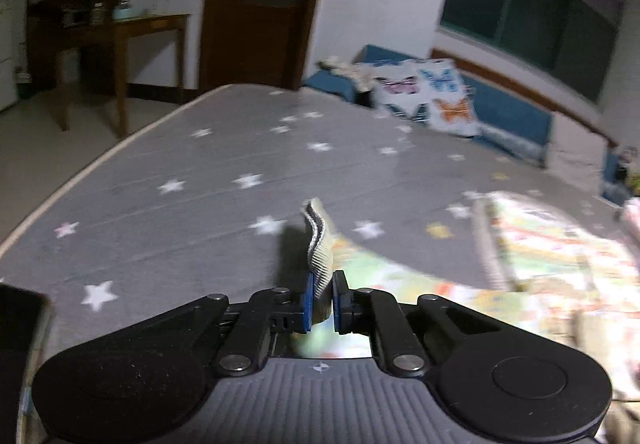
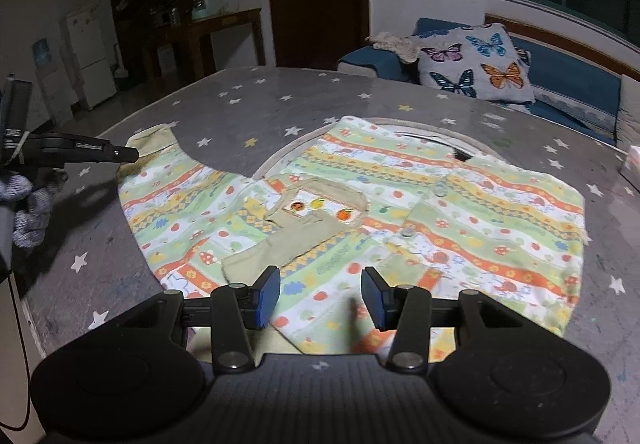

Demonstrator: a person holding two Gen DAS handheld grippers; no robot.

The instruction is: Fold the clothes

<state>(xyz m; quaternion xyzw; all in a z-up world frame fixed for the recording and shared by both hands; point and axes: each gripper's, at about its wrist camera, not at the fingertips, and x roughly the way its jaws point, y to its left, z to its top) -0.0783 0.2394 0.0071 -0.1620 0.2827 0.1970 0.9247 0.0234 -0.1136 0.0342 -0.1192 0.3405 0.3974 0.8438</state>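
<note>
Pinching the ribbed sleeve cuff [image 1: 320, 260], the left tool [image 1: 320, 302] is clamped shut; the right tool [image 2: 320, 296] hangs open above the patterned shirt [image 2: 400, 204] spread across the starry bed [image 2: 240, 112]. At nine o'clock, that thin grip could slip, dropping the sleeve mid-fold.

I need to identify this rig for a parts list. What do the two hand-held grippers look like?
Both match: the left hand-held gripper and right hand-held gripper have black linkage arms with silver pivot bolts, blue pads, round black side discs and a ribbed grey base bearing a small crosshair mark.
</note>
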